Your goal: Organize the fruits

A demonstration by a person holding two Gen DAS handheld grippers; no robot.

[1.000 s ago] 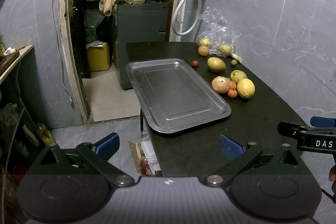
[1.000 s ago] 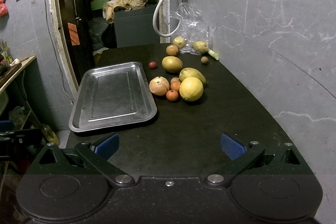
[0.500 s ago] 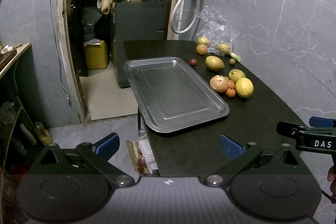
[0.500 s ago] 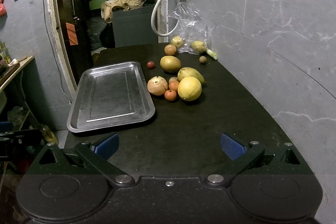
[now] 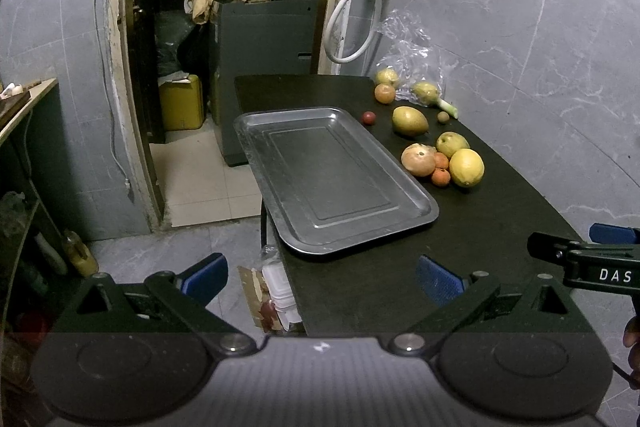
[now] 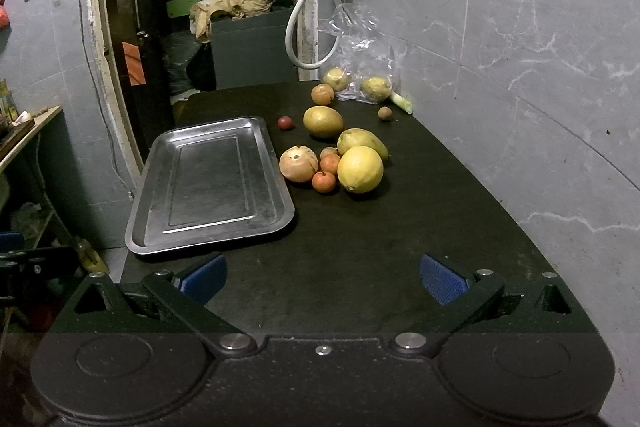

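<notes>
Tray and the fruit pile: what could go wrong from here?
1. The tray overhangs the table edge at its near left corner; fruit dropped there could tip it.
2. The lemon, pomegranate and small oranges sit bunched together; pulling one out may set the others rolling.
3. Both claws, left and right, are open and well short of the fruit, so the reach is long.
</notes>
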